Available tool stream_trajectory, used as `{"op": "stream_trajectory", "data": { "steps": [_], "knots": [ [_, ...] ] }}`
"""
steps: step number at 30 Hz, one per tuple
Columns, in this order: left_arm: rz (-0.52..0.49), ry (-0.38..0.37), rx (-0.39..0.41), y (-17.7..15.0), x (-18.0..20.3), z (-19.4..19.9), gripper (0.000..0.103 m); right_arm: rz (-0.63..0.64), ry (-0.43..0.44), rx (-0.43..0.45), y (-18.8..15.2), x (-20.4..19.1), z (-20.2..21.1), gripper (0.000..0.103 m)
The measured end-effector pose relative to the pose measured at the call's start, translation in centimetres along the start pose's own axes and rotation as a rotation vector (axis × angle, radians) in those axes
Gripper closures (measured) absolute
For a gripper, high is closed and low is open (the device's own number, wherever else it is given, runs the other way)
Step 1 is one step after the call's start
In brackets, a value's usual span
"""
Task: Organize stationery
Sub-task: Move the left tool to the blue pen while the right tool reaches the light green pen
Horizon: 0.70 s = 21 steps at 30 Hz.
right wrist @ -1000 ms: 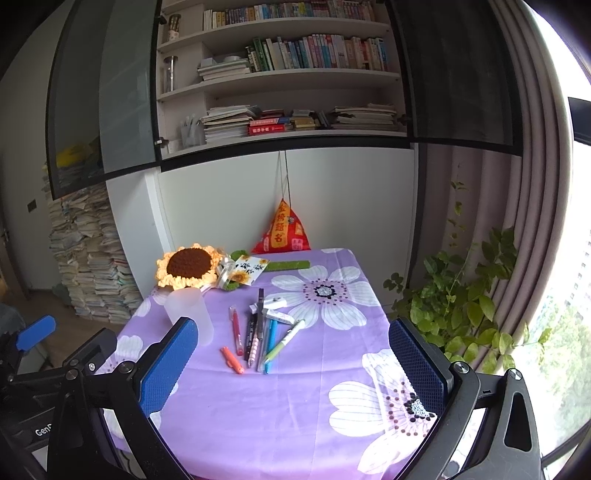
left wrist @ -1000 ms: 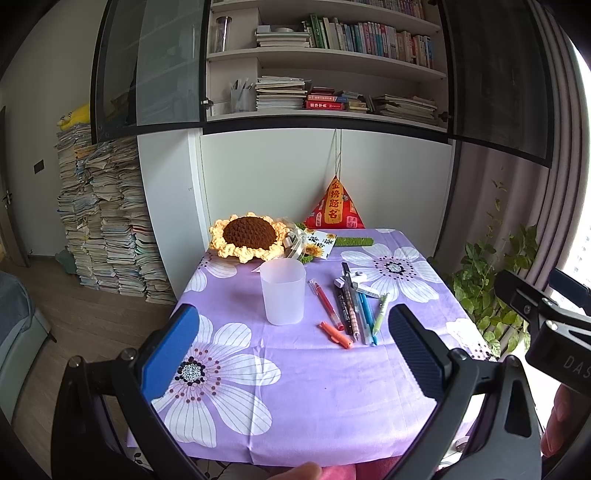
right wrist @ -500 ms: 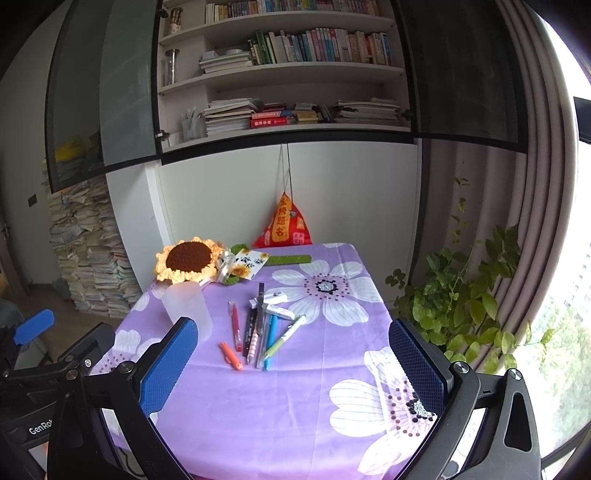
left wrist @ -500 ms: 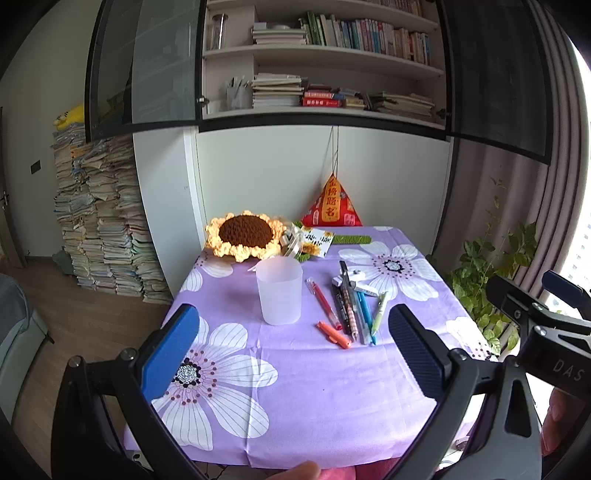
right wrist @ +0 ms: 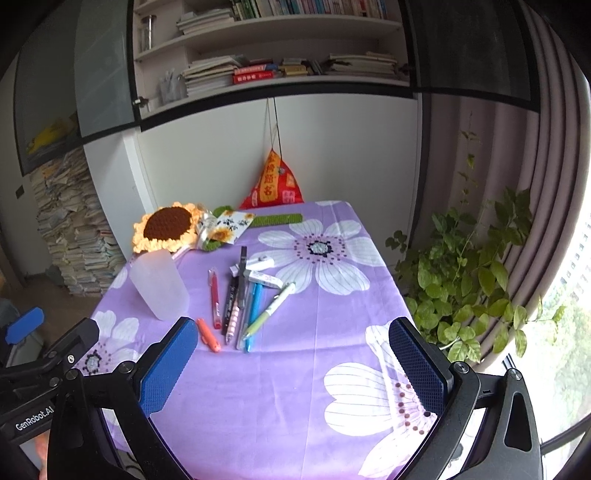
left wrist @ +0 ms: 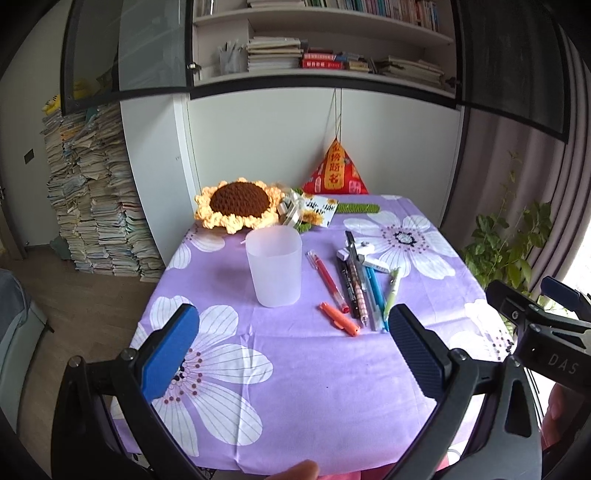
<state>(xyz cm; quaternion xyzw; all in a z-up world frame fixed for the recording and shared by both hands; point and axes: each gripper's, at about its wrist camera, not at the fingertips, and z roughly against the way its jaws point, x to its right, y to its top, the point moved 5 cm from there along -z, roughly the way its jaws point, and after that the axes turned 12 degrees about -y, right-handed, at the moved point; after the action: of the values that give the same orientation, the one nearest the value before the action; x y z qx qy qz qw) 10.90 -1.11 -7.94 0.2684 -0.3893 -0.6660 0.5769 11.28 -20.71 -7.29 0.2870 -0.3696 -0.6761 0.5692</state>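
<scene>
Home study or living room: white built-in shelves (left wrist: 321, 33) are holding books, tall paper stacks (left wrist: 92, 206) are leaning on wooden flooring, a purple floral tablecloth (right wrist: 295, 369) is covering a small table, a green leafy houseplant (right wrist: 469, 280) is growing beside mauve curtains (right wrist: 517, 155).

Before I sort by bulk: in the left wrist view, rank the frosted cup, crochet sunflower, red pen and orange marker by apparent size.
1. crochet sunflower, though it sits farther back
2. frosted cup, close to it
3. red pen
4. orange marker
</scene>
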Motion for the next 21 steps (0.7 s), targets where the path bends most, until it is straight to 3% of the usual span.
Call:
{"op": "stream_trajectory", "data": {
  "steps": [6,8,13,15,21],
  "knots": [
    [0.024,-0.003,-0.069,-0.3,-0.7,-3.4,0.003,-0.011,0.016,-0.083,-0.1,0.2,-3.7,0.0],
    [0.033,-0.021,-0.1,-0.4,-0.7,-4.8,0.004,-0.012,0.02,-0.115,-0.2,0.3,-5.1,0.008],
    [0.046,-0.071,-0.183,-0.5,-0.3,-8.1,0.012,-0.007,0.085,-0.257,-1.1,-0.3,-9.5,0.045],
    [0.059,-0.106,-0.22,-0.4,0.0,-9.6,0.016,-0.018,0.118,-0.32,-1.5,-0.5,-11.2,0.05],
    [0.083,-0.161,-0.263,0.7,0.8,-12.6,0.032,-0.076,0.216,-0.448,-1.0,-1.7,-15.7,0.05]
  ]
}}
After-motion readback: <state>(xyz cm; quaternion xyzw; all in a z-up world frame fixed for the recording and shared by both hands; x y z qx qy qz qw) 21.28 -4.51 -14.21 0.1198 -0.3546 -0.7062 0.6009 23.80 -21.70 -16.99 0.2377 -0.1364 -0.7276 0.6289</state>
